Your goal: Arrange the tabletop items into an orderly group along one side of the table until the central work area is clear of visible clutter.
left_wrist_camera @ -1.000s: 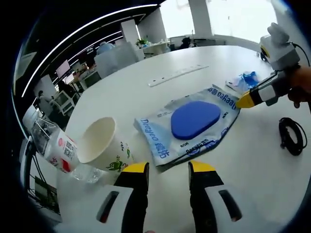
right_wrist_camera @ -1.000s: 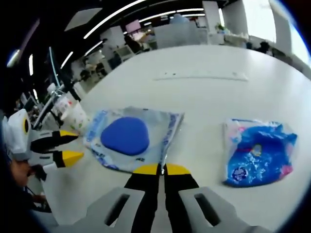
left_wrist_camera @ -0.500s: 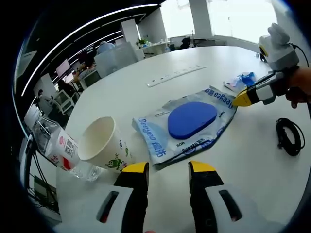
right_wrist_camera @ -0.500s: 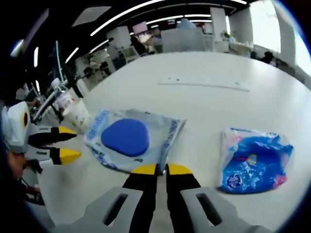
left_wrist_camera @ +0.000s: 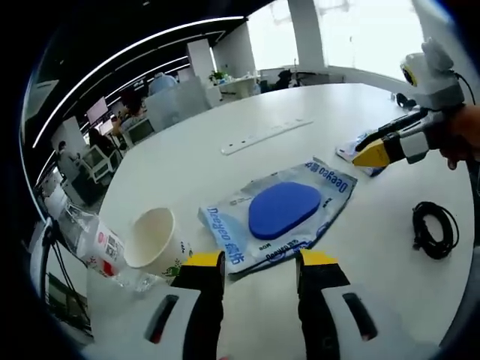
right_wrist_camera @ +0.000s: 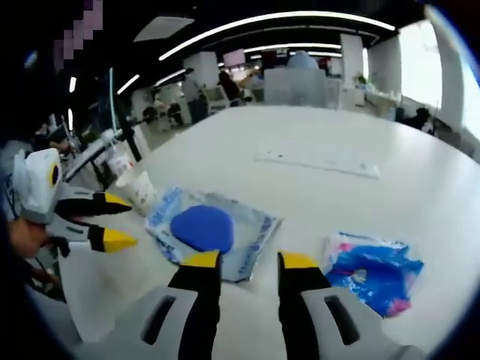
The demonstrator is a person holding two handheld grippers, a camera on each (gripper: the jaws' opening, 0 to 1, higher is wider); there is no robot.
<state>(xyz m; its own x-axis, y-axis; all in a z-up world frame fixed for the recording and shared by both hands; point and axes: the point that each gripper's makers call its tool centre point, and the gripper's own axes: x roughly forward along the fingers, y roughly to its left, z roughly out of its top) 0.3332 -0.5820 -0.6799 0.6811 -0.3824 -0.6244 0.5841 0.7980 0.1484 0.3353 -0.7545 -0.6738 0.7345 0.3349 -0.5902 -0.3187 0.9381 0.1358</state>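
Observation:
A clear package holding a blue oval pad (left_wrist_camera: 281, 210) lies flat on the white table (left_wrist_camera: 225, 161), just ahead of my left gripper (left_wrist_camera: 260, 259), which is open and holds nothing. Left of the package a paper cup (left_wrist_camera: 154, 240) lies tipped against a plastic bottle (left_wrist_camera: 94, 244). My right gripper (left_wrist_camera: 367, 150) reaches in from the right, above the package's far corner. In the right gripper view, the right gripper (right_wrist_camera: 250, 259) stands open over the near edge of the package (right_wrist_camera: 206, 227). A blue packet (right_wrist_camera: 373, 266) lies to its right. The left gripper (right_wrist_camera: 120, 220) is open at the left, near the cup (right_wrist_camera: 139, 187).
A white power strip (left_wrist_camera: 260, 135) runs across the table's middle, also the power strip (right_wrist_camera: 315, 160) beyond the package. A coiled black cable (left_wrist_camera: 433, 229) lies at the right. A hand (left_wrist_camera: 461, 139) holds the right gripper. Office desks and chairs stand past the table's far edge.
My right gripper's jaws have gone from shut to open at the package's edge. Both views have drawn back, so the table's items look smaller. The left gripper stays open.

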